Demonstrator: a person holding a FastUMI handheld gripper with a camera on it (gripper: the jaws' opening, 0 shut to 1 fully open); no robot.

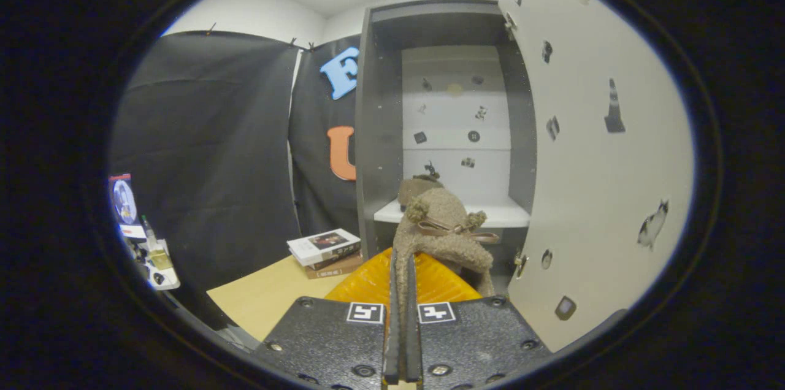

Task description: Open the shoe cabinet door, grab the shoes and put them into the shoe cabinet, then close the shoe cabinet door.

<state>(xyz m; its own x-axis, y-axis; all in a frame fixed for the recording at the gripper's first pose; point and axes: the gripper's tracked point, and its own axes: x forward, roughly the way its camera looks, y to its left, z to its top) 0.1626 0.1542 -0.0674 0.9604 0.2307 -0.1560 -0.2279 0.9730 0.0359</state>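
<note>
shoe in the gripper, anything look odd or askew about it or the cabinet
Nothing looks damaged or spilled. The gripper pinches the fuzzy shoe by a thin edge, so it hangs ahead of the fingers. The cabinet door is open, and another shoe already sits on the shelf.

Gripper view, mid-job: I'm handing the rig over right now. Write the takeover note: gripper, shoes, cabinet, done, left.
Gripper: fingers shut on a fuzzy tan shoe, pinching its edge; the shoe is lifted just ahead of them, over an orange mat.
Shoe cabinet: door swung open at the right.
Second tan shoe already sits on the white shelf inside.
Done: door opened, one shoe stowed, the other gripped.
Left: carry this shoe onto the shelf, release, back out, close the door.
</note>
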